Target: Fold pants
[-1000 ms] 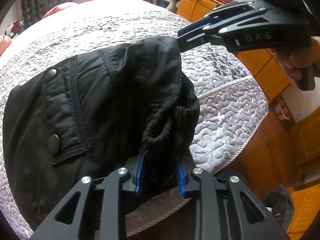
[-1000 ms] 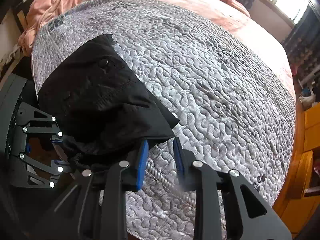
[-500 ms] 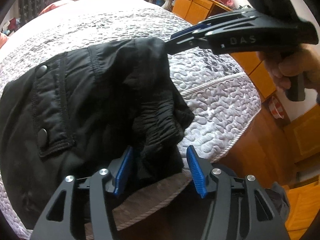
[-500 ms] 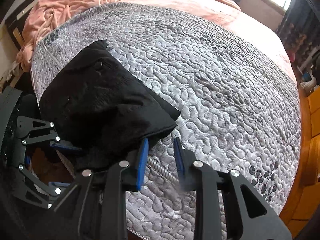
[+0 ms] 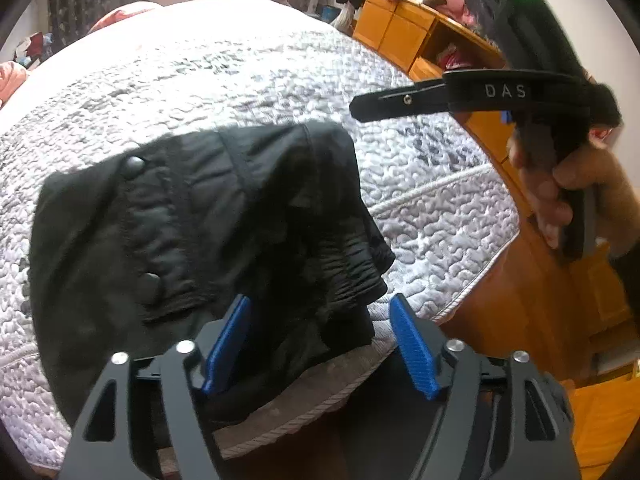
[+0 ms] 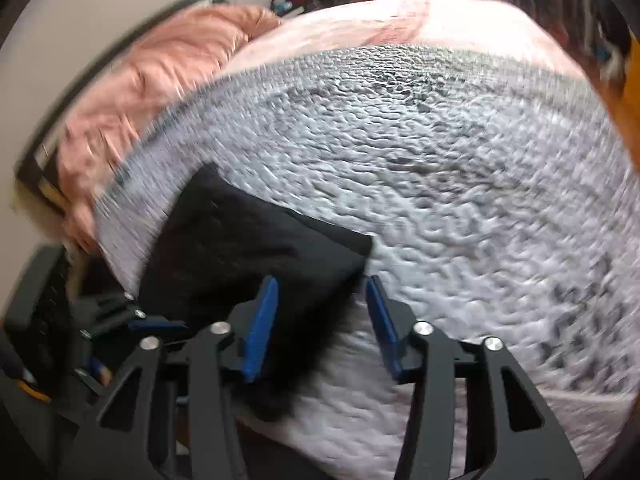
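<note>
Seemingly near done, the black nylon snap-pocket pants (image 5: 192, 224) lie folded into a compact bundle at the grey quilted mattress (image 5: 420, 184) edge; left gripper (image 5: 320, 340) and right gripper (image 6: 320, 320) are opening, pads off the cloth.

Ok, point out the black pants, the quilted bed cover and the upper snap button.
black pants (image 5: 248, 216), left wrist view, middle of the folded fabric
quilted bed cover (image 5: 240, 80), left wrist view, bare grey stretch
upper snap button (image 5: 134, 166), left wrist view, button face
</note>
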`<control>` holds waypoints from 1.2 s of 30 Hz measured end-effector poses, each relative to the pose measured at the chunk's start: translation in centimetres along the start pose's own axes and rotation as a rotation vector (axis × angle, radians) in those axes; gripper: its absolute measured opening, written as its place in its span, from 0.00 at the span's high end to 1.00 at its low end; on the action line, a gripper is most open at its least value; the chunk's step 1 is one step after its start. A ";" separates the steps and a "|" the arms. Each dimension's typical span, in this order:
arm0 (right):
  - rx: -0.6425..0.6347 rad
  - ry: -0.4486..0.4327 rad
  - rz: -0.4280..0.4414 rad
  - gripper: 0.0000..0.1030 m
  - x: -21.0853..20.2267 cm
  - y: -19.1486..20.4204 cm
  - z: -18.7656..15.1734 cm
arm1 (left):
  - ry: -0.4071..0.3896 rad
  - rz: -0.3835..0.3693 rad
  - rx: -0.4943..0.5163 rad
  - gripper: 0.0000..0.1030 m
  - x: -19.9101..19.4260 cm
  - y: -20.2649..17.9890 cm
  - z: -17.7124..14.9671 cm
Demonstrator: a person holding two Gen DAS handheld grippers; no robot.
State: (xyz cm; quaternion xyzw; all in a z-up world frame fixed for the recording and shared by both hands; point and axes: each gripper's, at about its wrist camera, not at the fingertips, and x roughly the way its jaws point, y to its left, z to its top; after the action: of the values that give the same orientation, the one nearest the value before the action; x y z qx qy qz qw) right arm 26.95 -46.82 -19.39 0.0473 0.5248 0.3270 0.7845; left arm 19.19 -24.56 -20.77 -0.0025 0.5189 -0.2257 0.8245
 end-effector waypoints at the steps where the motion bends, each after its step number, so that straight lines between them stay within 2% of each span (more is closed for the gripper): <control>1: 0.032 -0.002 0.037 0.47 0.1 0.0 0.1 | -0.020 -0.008 -0.008 0.20 -0.9 0.6 0.0; 3: 0.083 -0.009 0.091 0.46 0.3 0.2 0.4 | -0.054 -0.032 -0.048 0.13 -2.4 2.3 0.0; 4: 0.103 -0.011 0.109 0.45 0.4 0.3 0.5 | -0.086 -0.057 -0.102 0.09 -3.5 4.1 -0.1; 7: 0.156 -0.018 0.156 0.41 0.9 0.1 1.0 | -0.155 -0.081 -0.243 0.04 -5.1 9.2 -0.5; 11: 0.227 -0.014 0.231 0.41 1.6 -0.5 1.1 | -0.140 -0.022 -0.373 0.04 -5.5 14.8 -1.7; 13: 0.252 -0.016 0.274 0.37 1.7 -0.6 0.9 | -0.110 0.046 -0.396 0.04 -5.2 16.5 -2.6; 16: 0.288 -0.001 0.318 0.37 3.2 -1.0 0.7 | -0.087 0.098 -0.424 0.04 -4.5 17.8 -3.8; 22: 0.371 0.062 0.277 0.41 8.7 -4.2 0.8 | -0.045 0.154 -0.431 0.04 -3.0 18.8 -4.7; 25: 0.362 0.080 0.262 0.41 10.0 -4.4 0.6 | -0.042 0.184 -0.414 0.04 -2.7 18.4 -4.9; 27: 0.375 0.067 0.269 0.41 9.4 -4.3 0.5 | -0.060 0.179 -0.417 0.04 -3.2 18.3 -5.0; 31: 0.424 -0.022 0.245 0.28 5.2 -4.0 -1.4 | -0.124 0.177 -0.386 0.04 -5.3 17.9 -5.4; 33: 0.453 -0.012 0.195 0.26 4.4 -4.0 -3.4 | -0.129 0.169 -0.386 0.04 -5.7 17.7 -5.9; 36: 0.528 0.034 0.263 0.24 4.8 -3.2 -7.9 | -0.118 0.162 -0.405 0.04 -5.8 17.6 -6.6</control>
State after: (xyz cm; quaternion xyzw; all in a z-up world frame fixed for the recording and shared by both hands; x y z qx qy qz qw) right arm 22.82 -48.69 -28.02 0.3118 0.5940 0.2787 0.6872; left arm 18.01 -5.03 -23.02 -0.1392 0.5031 -0.0494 0.8515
